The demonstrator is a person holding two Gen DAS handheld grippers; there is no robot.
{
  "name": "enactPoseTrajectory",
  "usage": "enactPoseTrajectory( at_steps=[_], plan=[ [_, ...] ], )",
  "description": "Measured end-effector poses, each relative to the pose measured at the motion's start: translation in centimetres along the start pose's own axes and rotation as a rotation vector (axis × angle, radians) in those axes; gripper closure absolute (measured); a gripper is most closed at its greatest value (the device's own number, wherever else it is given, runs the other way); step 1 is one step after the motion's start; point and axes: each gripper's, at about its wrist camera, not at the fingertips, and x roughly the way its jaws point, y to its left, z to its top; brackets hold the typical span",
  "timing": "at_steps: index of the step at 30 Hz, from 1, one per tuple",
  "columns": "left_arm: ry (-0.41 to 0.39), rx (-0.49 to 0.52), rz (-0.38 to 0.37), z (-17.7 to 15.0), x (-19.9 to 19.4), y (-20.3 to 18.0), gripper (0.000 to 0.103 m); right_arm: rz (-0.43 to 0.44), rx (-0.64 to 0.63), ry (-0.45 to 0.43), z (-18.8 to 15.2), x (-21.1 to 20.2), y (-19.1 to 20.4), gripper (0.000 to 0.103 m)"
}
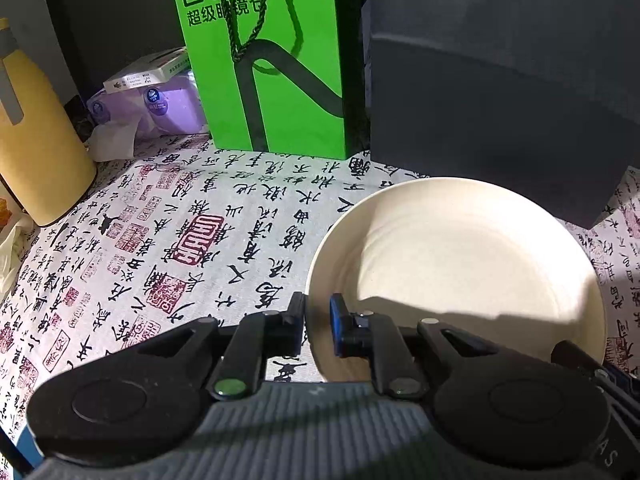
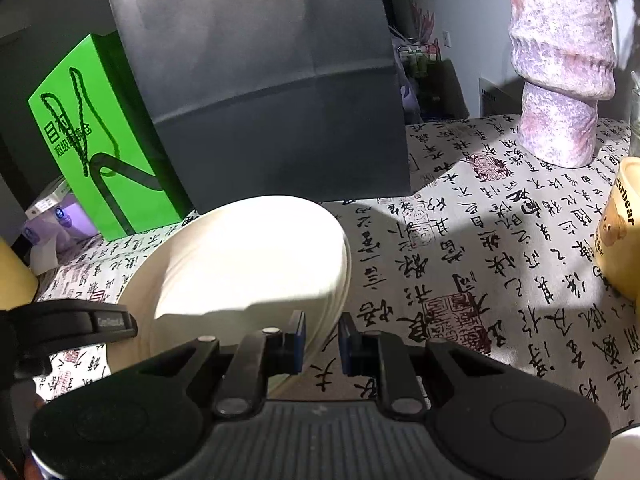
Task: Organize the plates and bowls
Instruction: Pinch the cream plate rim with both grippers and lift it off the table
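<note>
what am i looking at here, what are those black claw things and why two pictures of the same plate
Each black claw is a pair of hand-held tongs with a camera on it looking along its fingers. One picture comes from the left tongs, the other from the right tongs. The plate is cream. Each pair straddles its rim on opposite sides: one finger inside, one outside. It sits over a cloth printed with calligraphy. Behind stand a green bag and a dark bag. Whether the plate is lifted is unclear.

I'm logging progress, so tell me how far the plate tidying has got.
Nothing looks put away yet. In hand: the left tongs straddle the near rim of the cream plate, and the right tongs straddle its other edge. Whether either grips it is unclear. No bowls or stack show, so sorting remains.
</note>
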Motion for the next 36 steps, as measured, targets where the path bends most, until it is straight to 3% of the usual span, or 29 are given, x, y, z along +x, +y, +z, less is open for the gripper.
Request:
enactPoseTrajectory(
  at_steps=[21, 36],
  plan=[
    [-0.094, -0.001, -0.012, 1.2, -5.0, 2.2, 0.089, 0.084, -0.044, -0.071, 0.2, -3.1, 0.8, 0.086],
    [-0.143, -0.01, -0.018, 0.4, -8.3, 3.6, 0.089, 0.092, -0.067, -0.145, 0.0, -7.2, 2.1, 0.086]
  ],
)
